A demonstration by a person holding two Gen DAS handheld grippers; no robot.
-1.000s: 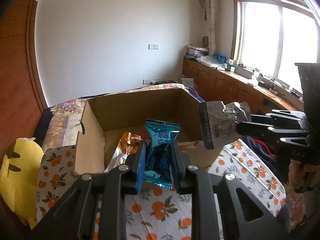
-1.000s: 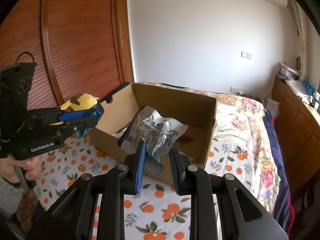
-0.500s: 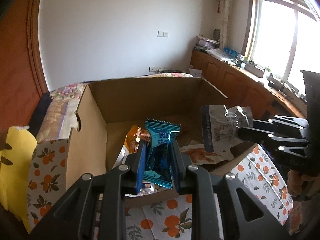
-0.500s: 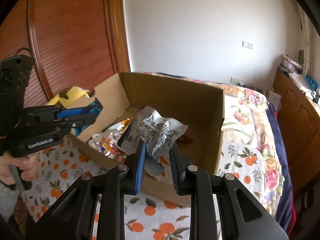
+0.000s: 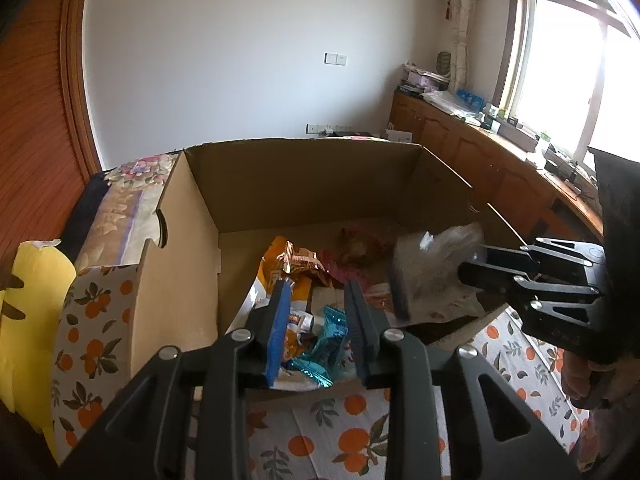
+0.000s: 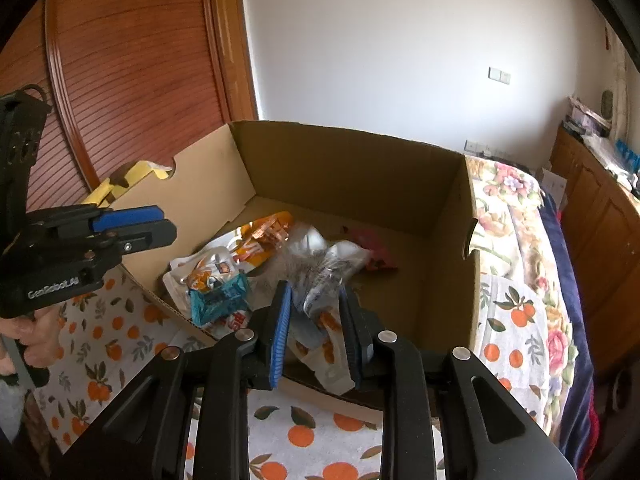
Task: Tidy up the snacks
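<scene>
My left gripper [image 5: 316,322] is opening: a second ago its jaws pinched the blue packet [image 5: 326,338], and now that packet lies loose in the box [image 5: 304,180] on the other snacks, beyond the parted fingers. My right gripper [image 6: 314,322] looks parted too, and the grey packet [image 6: 320,270] is a blur just past its tips, seemingly dropping in. Both snacks, I judge, are delivered; next comes fetching more.
</scene>
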